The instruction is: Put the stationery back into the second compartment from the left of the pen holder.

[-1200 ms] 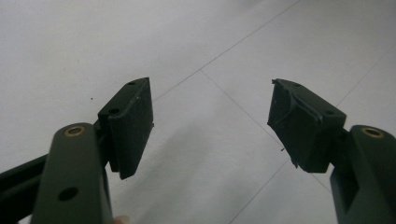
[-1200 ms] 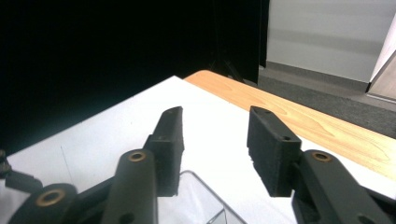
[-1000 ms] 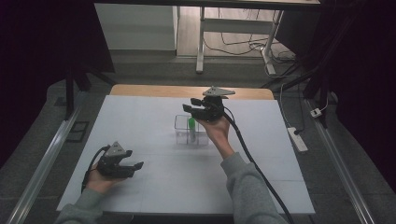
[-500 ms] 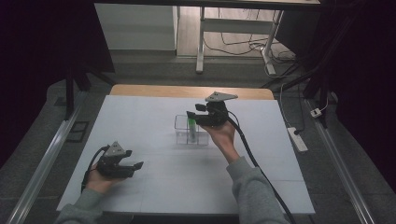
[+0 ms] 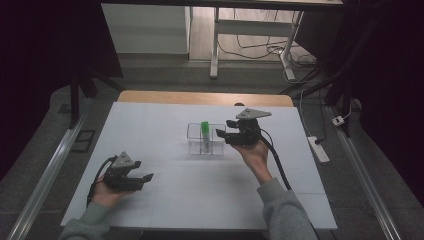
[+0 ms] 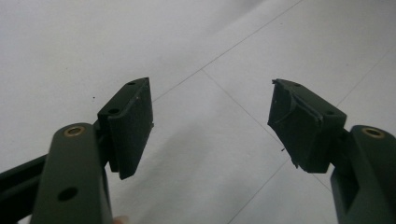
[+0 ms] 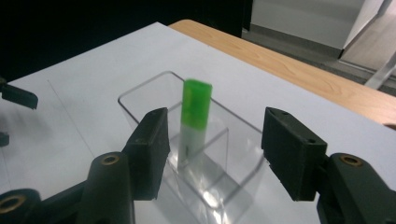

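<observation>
A clear plastic box (image 5: 192, 143) with a divider stands mid-table, and a tube with a green cap (image 5: 204, 128) stands upright inside it. My right gripper (image 5: 221, 135) hovers just right of the box, pointing at it; its jaws have just been opening and nothing is between them. In the right gripper view the tube (image 7: 196, 109) and the box (image 7: 140, 95) lie ahead of the right gripper (image 7: 217, 126), apart from its pads. My left gripper (image 5: 145, 179) rests open at the front left, and it is also open in its own view, the left gripper (image 6: 210, 100) over bare white table.
The white table cover (image 5: 165, 115) ends at a wooden strip (image 5: 200, 97) along the far side. A power strip (image 5: 318, 149) lies on the floor to the right. Metal rails (image 5: 50, 170) run along both sides of the table.
The right gripper has drawn back to the right, from over the box to beside it. Its jaws have spread, and the green-capped tube is left standing in the box. The left hand has stayed put.
</observation>
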Motion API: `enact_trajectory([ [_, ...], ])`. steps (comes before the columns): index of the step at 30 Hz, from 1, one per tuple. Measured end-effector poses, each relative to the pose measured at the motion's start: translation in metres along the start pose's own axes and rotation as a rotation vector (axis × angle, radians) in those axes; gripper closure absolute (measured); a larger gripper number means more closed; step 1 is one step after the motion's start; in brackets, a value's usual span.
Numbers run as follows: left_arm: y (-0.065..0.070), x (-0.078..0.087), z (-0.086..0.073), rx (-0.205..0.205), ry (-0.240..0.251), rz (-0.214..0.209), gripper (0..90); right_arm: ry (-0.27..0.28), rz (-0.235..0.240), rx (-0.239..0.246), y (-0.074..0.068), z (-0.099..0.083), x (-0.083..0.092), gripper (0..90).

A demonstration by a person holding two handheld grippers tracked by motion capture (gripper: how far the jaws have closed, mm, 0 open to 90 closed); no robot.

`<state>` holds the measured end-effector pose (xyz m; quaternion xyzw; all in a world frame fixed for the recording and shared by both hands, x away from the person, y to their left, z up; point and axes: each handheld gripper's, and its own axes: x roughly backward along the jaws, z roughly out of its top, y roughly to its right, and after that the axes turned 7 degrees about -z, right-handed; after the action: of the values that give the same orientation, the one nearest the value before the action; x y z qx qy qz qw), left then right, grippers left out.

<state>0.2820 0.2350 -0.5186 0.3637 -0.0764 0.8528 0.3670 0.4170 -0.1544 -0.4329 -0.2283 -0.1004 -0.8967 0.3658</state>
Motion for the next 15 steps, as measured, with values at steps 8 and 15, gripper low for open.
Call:
enact_trajectory([
  [8, 0.000, 0.001, 0.000, 0.004, 0.003, 0.000, 30.5, -0.031, -0.015, -0.014, 0.009, -0.027, 0.019, 38.8],
  [15, 0.000, 0.001, 0.000, 0.007, 0.003, 0.001, 30.4, -0.058, -0.022, -0.007, 0.018, -0.052, 0.038, 37.6],
])
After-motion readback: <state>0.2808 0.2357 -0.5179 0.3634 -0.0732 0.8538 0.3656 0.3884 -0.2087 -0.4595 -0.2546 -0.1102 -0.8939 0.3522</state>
